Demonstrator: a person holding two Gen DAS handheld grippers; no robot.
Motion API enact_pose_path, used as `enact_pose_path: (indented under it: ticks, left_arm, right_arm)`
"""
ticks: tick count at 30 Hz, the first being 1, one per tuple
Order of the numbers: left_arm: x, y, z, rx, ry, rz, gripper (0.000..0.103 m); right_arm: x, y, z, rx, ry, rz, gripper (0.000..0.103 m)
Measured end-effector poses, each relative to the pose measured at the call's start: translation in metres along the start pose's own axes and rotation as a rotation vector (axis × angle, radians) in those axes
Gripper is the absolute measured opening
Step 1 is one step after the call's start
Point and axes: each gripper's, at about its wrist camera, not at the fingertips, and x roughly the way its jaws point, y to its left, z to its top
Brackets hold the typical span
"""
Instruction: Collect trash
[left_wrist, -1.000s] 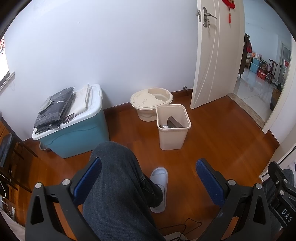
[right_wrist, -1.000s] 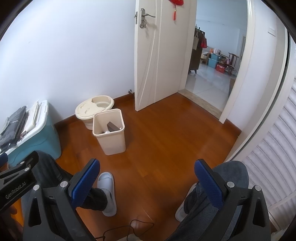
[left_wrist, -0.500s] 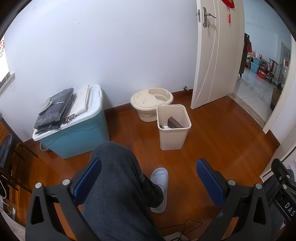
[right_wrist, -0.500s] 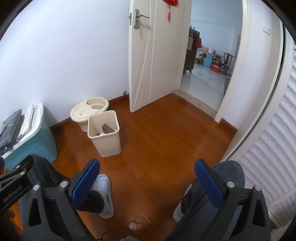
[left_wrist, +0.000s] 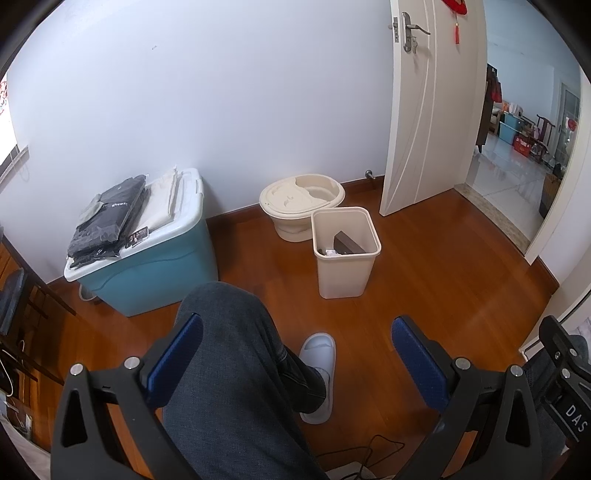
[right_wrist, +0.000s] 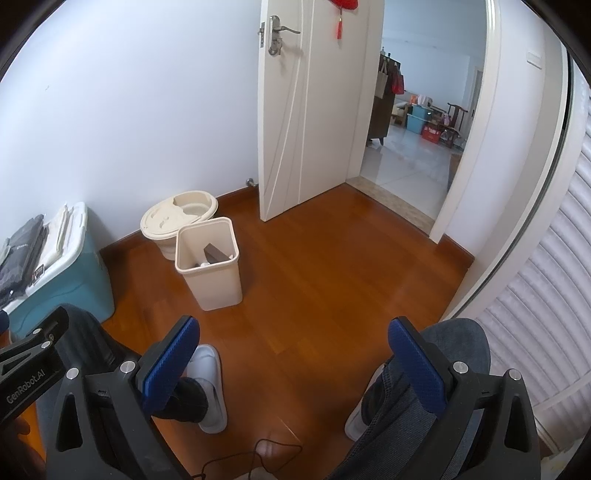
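A beige square waste bin (left_wrist: 345, 271) (right_wrist: 214, 275) stands on the wooden floor. Inside it lie a dark flat box (left_wrist: 349, 243) (right_wrist: 216, 254) and some white scraps. My left gripper (left_wrist: 297, 354) is open with nothing between its blue pads, held over a person's knee, well short of the bin. My right gripper (right_wrist: 291, 362) is also open and holds nothing, above bare floor to the right of the bin. No loose trash shows on the floor.
A round beige lidded pot (left_wrist: 301, 197) sits behind the bin by the wall. A teal storage box (left_wrist: 155, 266) with folded clothes stands left. The person's legs and white slippers (left_wrist: 319, 369) are below. A white door (right_wrist: 310, 107) stands ajar; louvred panels at the right.
The right wrist view swung left then back a little, with small drift. The left view has barely shifted. Both grippers stayed open.
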Motion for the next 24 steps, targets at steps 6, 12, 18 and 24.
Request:
enact_pose_path:
  ticks: [6, 12, 18, 24]
  left_arm:
    - [-0.003, -0.005, 0.002, 0.021, -0.019, -0.004, 0.103]
    - [0.000, -0.003, 0.005, 0.023, -0.013, -0.015, 0.103]
    - [-0.014, 0.004, 0.003, -0.042, -0.093, -0.003, 0.103]
    - [-0.018, 0.002, 0.000, -0.046, -0.098, -0.061, 0.103]
  right_arm:
    - [0.000, -0.002, 0.001, -0.001, 0.002, 0.001, 0.103]
    - [0.001, -0.005, 0.001, -0.002, 0.002, 0.004, 0.103]
    - [0.003, -0.006, 0.001, -0.002, 0.003, 0.005, 0.103]
    - [0.004, -0.005, 0.001, -0.004, 0.003, 0.007, 0.103]
